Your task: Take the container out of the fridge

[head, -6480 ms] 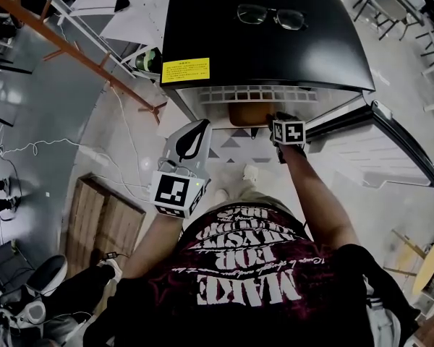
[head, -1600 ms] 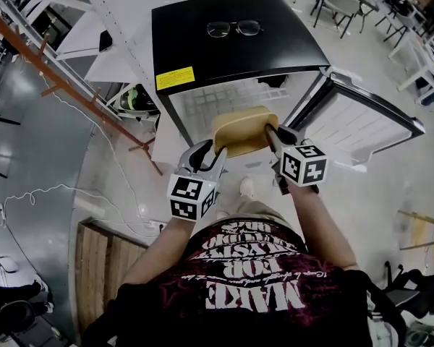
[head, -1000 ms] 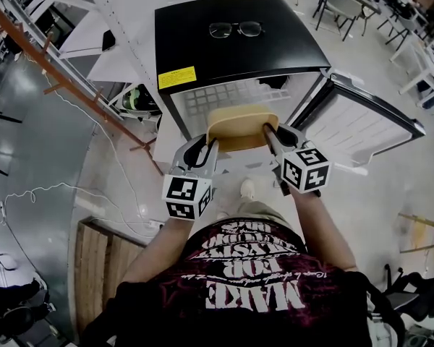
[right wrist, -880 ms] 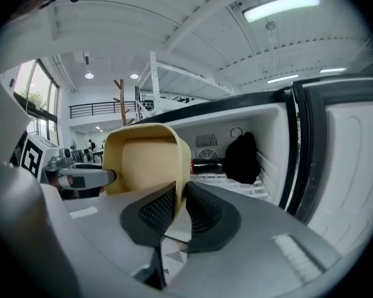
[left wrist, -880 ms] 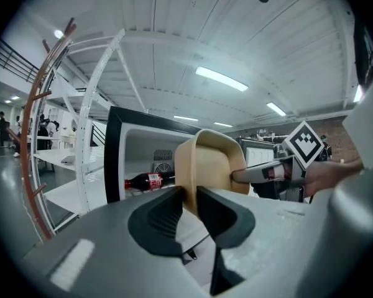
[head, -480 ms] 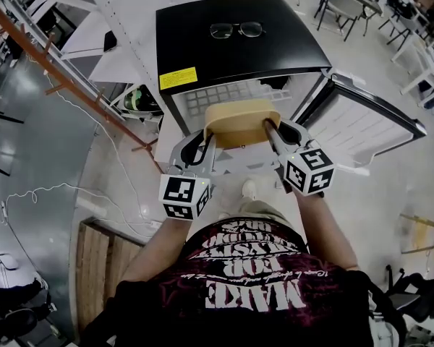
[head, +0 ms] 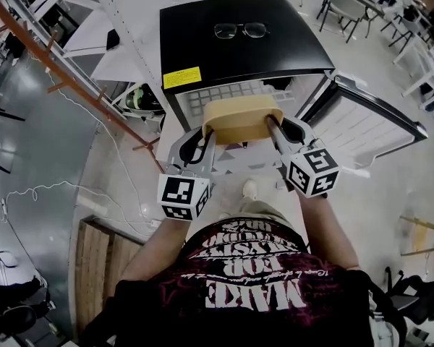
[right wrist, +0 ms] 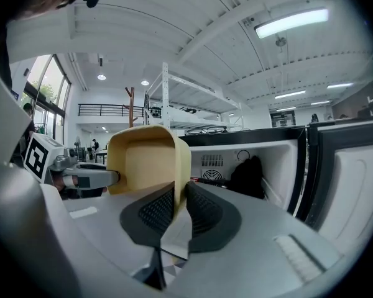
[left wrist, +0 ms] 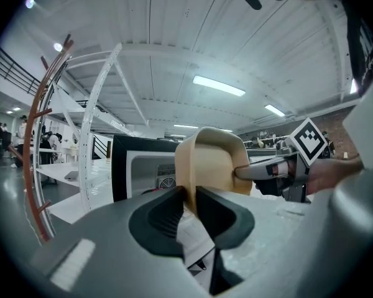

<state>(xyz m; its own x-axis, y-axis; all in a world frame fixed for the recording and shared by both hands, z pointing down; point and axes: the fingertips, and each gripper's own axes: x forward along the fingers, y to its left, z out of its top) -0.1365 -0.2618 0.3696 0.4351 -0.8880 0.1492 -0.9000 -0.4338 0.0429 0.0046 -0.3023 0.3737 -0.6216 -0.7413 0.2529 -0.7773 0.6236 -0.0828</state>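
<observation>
As the container hangs just out front of the fridge, long side across, my L gripper pinches its left wall and my R gripper its right. R jaws just eased a bit w/ the wall between them.

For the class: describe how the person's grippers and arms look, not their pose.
Left gripper and right gripper: grey bodies, black pads, each with a white cube of black square markers. Dark short-sleeved T-shirt, white print. Right jaws have just been opening, container wall between.
</observation>
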